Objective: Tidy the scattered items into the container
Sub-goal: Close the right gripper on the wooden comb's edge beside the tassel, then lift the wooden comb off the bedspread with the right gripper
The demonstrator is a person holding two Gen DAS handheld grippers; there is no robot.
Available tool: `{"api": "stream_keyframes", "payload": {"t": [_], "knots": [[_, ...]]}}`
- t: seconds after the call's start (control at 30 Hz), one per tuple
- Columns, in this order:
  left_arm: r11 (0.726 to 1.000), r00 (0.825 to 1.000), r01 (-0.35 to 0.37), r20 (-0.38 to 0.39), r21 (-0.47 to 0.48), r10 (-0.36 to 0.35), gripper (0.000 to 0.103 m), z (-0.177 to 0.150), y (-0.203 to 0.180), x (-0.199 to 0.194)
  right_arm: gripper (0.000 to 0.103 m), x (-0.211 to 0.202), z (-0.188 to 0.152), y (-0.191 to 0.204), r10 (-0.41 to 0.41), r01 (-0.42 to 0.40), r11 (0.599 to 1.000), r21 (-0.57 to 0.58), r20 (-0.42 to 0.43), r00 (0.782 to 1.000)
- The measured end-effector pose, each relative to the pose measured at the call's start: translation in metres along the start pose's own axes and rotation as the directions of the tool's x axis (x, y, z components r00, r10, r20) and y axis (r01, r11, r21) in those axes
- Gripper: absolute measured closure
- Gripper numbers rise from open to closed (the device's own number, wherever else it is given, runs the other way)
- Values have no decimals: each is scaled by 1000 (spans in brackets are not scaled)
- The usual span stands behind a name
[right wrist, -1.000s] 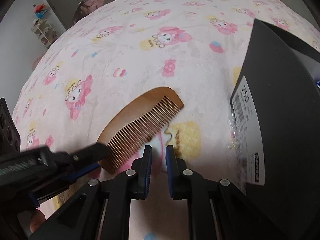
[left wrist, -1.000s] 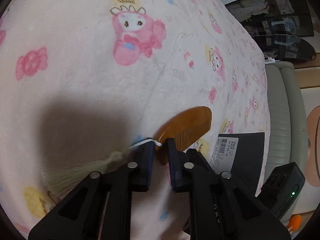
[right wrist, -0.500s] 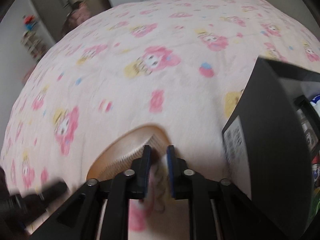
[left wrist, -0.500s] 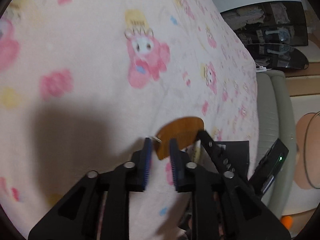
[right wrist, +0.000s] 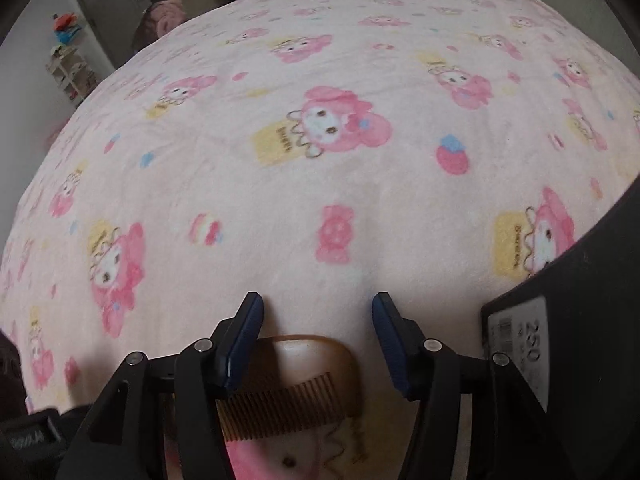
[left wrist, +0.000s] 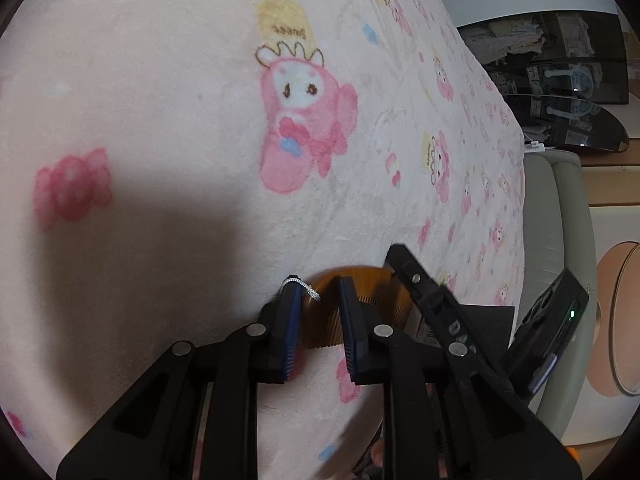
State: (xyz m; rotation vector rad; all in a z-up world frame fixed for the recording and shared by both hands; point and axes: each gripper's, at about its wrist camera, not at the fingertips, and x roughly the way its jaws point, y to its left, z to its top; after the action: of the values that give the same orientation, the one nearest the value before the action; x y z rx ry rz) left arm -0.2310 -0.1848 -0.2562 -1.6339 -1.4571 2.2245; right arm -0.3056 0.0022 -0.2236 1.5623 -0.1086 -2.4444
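On the pink cartoon blanket [right wrist: 280, 184] lies a brown wooden comb [right wrist: 304, 384]. From the right wrist camera, the right gripper [right wrist: 318, 312] has its two blue fingers wide apart, and the comb's round back sits low between them. One black finger covers the left end of the comb, so that end cannot be seen. No finger pad touches the comb in this view.

From the left wrist camera, the left gripper [left wrist: 318, 292] has a small gap between its fingers. The comb [left wrist: 328, 316] shows in that gap and behind it, and whether the fingers touch it is hard to tell. A thin white cord [left wrist: 306, 286] loops over the tip of the left finger. The right gripper's black arm [left wrist: 424, 292] crosses in front and hides the comb's far end.

A black box [right wrist: 580, 320] with a white label stands just right of the comb. It is cut off at the picture edge, and its inside is hidden.
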Motion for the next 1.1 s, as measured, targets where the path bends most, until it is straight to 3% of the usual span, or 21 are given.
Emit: {"api": "stream_keyframes", "payload": {"t": [0.13,0.33,0.57,0.8,1.1], "knots": [[1000,1000,-15,11,-6,15,86,2,4,-8,50,-15,-19,11,85,-86,996,-20,-37,996],[998,999,-53,5,15,53,83,0,3,-14,50,-32,-48,29,149,-157,985,-76,-105,983],[991,995,-102,10,83,101,83,-2,-6,-13,50,-41,-58,26,128,-137,987,-87,-99,987],[989,993,-117,-8,88,118,83,-6,-3,-4,50,-41,-72,21,126,-137,985,-104,-109,986],[996,993,-78,-89,50,82,84,-53,14,-19,60,-63,-105,20,155,-168,981,-100,-123,980]]}}
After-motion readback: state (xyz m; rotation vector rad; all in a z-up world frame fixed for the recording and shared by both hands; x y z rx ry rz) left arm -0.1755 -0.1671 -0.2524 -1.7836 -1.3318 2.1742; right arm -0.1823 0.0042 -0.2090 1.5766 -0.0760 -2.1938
